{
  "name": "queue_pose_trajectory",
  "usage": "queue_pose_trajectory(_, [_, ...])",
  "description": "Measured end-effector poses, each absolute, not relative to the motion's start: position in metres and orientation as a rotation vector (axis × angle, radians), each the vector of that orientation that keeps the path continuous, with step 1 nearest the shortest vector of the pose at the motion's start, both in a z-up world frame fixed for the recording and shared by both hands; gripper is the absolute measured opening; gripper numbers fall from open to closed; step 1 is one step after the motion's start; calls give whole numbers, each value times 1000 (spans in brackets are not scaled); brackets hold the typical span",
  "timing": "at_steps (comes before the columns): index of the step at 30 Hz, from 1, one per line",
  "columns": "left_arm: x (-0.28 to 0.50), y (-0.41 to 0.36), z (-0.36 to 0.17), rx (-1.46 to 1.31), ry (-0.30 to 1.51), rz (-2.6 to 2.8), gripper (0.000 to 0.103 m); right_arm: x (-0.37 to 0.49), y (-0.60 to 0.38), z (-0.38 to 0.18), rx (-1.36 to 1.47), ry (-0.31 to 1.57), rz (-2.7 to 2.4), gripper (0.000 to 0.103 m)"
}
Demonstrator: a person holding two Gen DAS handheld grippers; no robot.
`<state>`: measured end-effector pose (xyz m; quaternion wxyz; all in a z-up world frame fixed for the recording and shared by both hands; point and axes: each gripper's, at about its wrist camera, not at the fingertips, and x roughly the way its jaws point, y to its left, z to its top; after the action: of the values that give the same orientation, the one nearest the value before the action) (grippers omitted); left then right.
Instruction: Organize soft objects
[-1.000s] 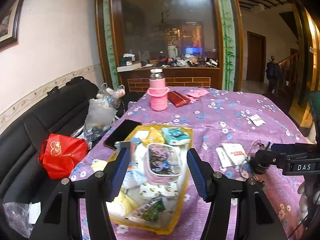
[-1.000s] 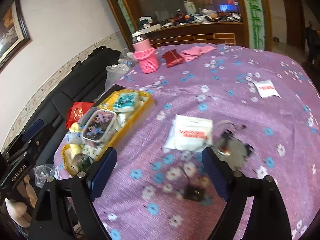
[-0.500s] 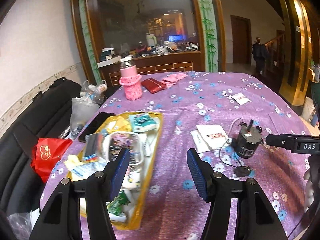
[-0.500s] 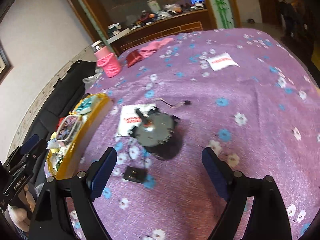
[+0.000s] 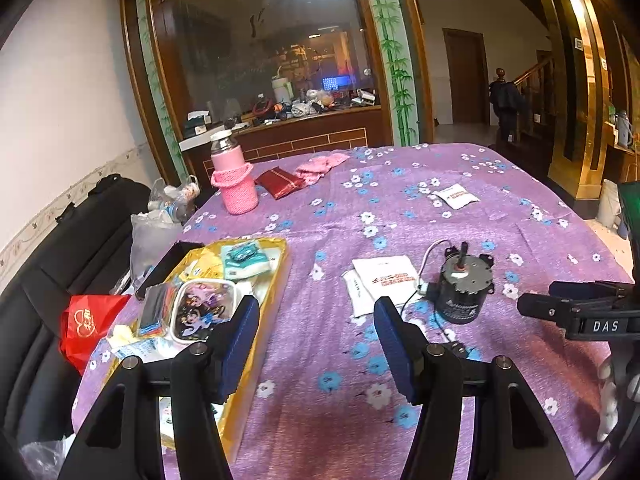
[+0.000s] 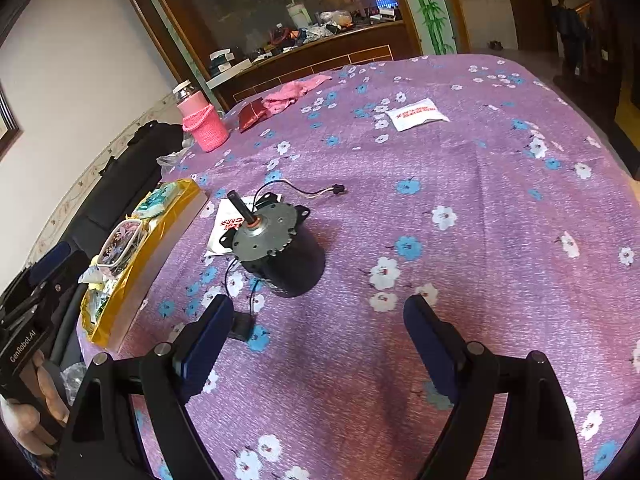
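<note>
Both the right gripper [image 6: 316,332] and the left gripper [image 5: 316,344] are held spread, nothing between the jaws. Just ahead of the right jaws stands a hard motor [image 6: 280,248]; 2 soft white packets [image 6: 230,222] lie behind it. The motor could be grabbed by mistake, or its wire [image 6: 304,192] snagged.

Black left gripper [image 5: 316,340] and right gripper [image 6: 318,336], blue pads, silver screws
</note>
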<state>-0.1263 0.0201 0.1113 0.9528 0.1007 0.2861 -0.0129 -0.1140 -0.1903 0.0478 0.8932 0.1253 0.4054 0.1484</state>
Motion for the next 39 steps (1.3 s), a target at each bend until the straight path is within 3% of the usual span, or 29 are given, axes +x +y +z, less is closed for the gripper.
queue_pose_trajectory(7, [-133,4,119,208,523,-21,64,-121,-199,53,254,810,307,86])
queue_pose_trajectory(9, [-138,0,123,206,495,-12,72,-123,-199,56,252,800,310,86])
queue_pose_trajectory(19, [-182,-2,153,176,250,29,84,-147,-179,77,196,710,325,86])
queue_pose_trajectory(26, [-152,-11,143,135,454,-30,84,-167,-155,84,135,666,309,88])
queue_pose_trajectory(28, [-154,-13,135,132,478,-42,84,-170,-153,80,133,667,294,92])
queue_pose_trajectory(39, [-160,-8,84,62,641,-65,84,-171,-144,55,45,738,165,92])
